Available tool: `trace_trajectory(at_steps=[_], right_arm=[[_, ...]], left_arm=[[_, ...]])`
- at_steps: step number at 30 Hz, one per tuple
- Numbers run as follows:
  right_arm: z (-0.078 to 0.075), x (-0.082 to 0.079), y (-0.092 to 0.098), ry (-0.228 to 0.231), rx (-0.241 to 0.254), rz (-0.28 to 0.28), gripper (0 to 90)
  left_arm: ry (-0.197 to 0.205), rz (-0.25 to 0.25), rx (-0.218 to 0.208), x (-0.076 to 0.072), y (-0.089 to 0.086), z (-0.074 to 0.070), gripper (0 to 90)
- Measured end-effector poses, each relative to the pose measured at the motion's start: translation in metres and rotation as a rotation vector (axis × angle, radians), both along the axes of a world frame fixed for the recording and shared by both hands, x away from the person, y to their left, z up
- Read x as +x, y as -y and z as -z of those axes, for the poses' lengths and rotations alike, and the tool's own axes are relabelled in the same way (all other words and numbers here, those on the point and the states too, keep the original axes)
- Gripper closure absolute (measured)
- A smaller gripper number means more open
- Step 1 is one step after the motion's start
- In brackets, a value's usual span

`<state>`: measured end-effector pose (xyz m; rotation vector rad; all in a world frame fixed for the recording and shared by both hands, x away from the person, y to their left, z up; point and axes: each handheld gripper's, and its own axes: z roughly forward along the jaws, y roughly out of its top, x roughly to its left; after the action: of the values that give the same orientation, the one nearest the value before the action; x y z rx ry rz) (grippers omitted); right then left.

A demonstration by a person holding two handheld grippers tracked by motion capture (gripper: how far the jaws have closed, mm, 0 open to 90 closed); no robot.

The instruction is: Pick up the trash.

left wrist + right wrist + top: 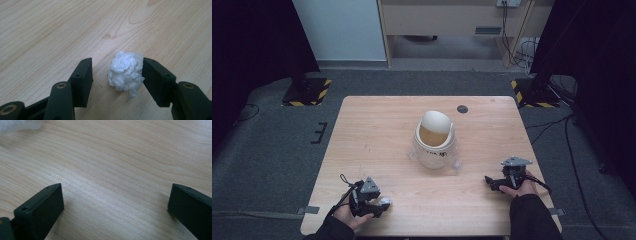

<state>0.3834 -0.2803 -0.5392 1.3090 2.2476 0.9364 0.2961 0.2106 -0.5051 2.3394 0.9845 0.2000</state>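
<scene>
A crumpled white paper ball [126, 70] lies on the wooden table between the jaws of my left gripper [117, 72]. It touches the right jaw, and a gap separates it from the left jaw, so the gripper is open. From above, the left gripper [382, 204] sits at the table's front left with the ball [385, 201] at its tips. My right gripper [115, 200] rests at the front right with its jaws wide open over bare wood, also seen from above as the right gripper [488, 180].
A small white bin [435, 145] with a tilted swing lid [435, 122] and a clear plastic liner stands at the table's middle. A dark round spot [462, 109] marks the far edge. The liner's corner [17, 125] shows at top left in the right gripper view.
</scene>
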Motion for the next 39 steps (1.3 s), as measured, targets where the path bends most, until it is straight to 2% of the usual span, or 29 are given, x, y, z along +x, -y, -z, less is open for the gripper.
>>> trace_trajectory(at_steps=[4, 9, 13, 14, 22, 25, 34, 39], right_arm=[[0.000, 0.000, 0.000, 0.000, 0.000, 0.000, 0.6], [0.000, 0.000, 0.000, 0.000, 0.000, 0.000, 0.6], [0.000, 0.000, 0.000, 0.000, 0.000, 0.000, 0.6], [0.000, 0.000, 0.000, 0.000, 0.000, 0.000, 0.6], [0.000, 0.000, 0.000, 0.000, 0.000, 0.000, 0.6], [0.000, 0.000, 0.000, 0.000, 0.000, 0.000, 0.6], [0.000, 0.000, 0.000, 0.000, 0.000, 0.000, 0.6], [0.000, 0.000, 0.000, 0.000, 0.000, 0.000, 0.6]], left_arm=[[-0.005, 0.010, 0.025, 0.000, 0.003, 0.001, 46.7], [-0.015, 0.013, 0.036, 0.001, 0.007, 0.003, 52.2], [-0.008, 0.016, 0.049, 0.000, 0.009, 0.002, 56.5], [-0.008, 0.014, 0.050, 0.001, 0.010, 0.002, 59.6], [-0.017, 0.001, 0.040, 0.001, 0.010, 0.001, 64.5], [-0.007, -0.002, 0.032, 0.001, 0.010, 0.000, 64.5], [0.042, -0.032, -0.030, 0.002, 0.005, -0.007, 64.4], [0.045, -0.046, -0.068, 0.002, 0.004, -0.009, 64.2]])
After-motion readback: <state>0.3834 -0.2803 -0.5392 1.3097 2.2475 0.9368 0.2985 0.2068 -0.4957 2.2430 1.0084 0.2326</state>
